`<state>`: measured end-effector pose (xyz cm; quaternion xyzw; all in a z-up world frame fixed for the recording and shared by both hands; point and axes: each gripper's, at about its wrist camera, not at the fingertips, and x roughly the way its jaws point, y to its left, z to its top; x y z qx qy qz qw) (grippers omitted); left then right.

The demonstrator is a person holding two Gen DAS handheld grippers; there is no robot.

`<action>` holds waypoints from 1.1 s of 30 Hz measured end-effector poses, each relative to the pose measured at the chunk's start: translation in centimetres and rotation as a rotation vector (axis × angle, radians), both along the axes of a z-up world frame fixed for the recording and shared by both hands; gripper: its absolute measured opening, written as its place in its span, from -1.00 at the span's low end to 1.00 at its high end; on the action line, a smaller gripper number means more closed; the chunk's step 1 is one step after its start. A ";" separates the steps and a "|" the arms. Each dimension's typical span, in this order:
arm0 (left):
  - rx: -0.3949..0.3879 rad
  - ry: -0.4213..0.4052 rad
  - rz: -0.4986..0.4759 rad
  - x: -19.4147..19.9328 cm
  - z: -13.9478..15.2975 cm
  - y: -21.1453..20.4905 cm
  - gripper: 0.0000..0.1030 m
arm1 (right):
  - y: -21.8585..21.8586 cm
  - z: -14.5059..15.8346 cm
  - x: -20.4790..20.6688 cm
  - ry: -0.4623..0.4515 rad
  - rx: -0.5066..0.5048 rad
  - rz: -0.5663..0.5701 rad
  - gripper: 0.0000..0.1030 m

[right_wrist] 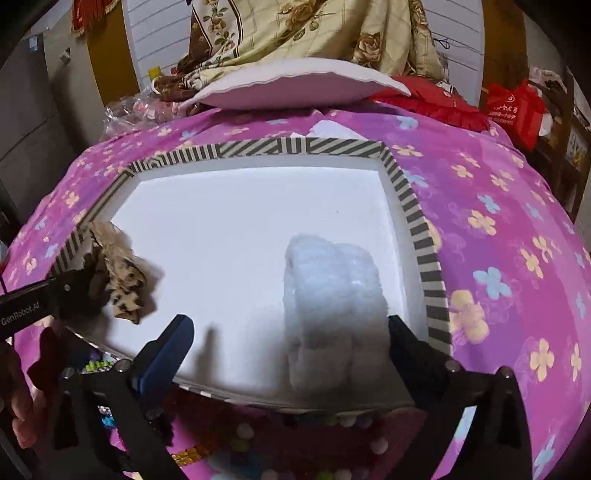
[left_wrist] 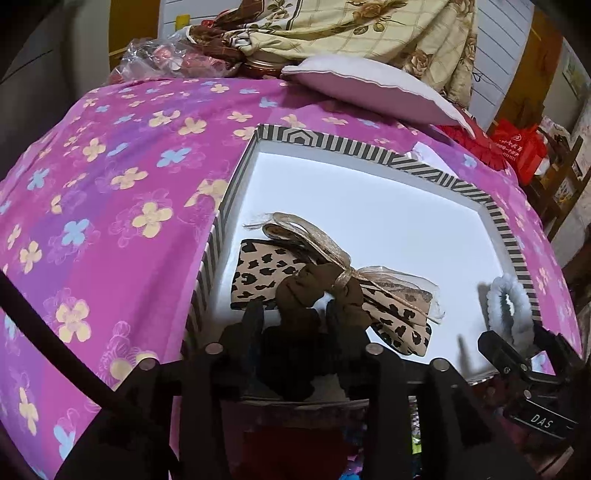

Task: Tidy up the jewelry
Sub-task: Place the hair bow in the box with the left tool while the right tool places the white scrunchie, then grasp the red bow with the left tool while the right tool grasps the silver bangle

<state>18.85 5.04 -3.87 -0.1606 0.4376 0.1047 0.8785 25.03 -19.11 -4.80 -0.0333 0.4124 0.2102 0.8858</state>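
My left gripper point(left_wrist: 295, 314) has its jaws close together around the brown scrunchie point(left_wrist: 317, 288) of a leopard-print hair bow point(left_wrist: 266, 273), but I cannot tell if the pads are pinching it or have let go. The bow lies in the left part of the striped box point(left_wrist: 332, 142), on its white floor. My right gripper point(right_wrist: 291, 332) is wide apart, and the fluffy white scrunchie point(right_wrist: 332, 295) stands between its fingers, leaning near the right one and not squeezed. I think the soft fluff could stick to that finger and come out when I lift away. The thin gold ribbon point(left_wrist: 314, 236) on the bow could catch on my left fingers and drag the bow out too. If I bump the low wall, the box could slide, because it sits on a soft pink bedspread with flowers point(left_wrist: 110, 166). Behind it are a white pillow point(left_wrist: 369, 88), a flowered cream blanket point(left_wrist: 369, 26), a red bag point(right_wrist: 513, 107), and slatted white walls.
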 end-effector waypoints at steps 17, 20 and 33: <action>-0.052 -0.208 -0.014 -8.3 5.0 2.4 -0.11 | -5.3 5.6 -9.5 -0.154 0.226 -0.038 0.96; -0.040 -0.167 -0.005 -12.7 4.1 3.1 -0.11 | -5.3 4.5 -11.9 -0.110 0.273 -0.010 0.96; -0.035 -0.096 -0.219 -12.9 1.6 -2.5 -0.13 | -1.8 -1.3 -13.2 0.073 0.047 0.078 0.87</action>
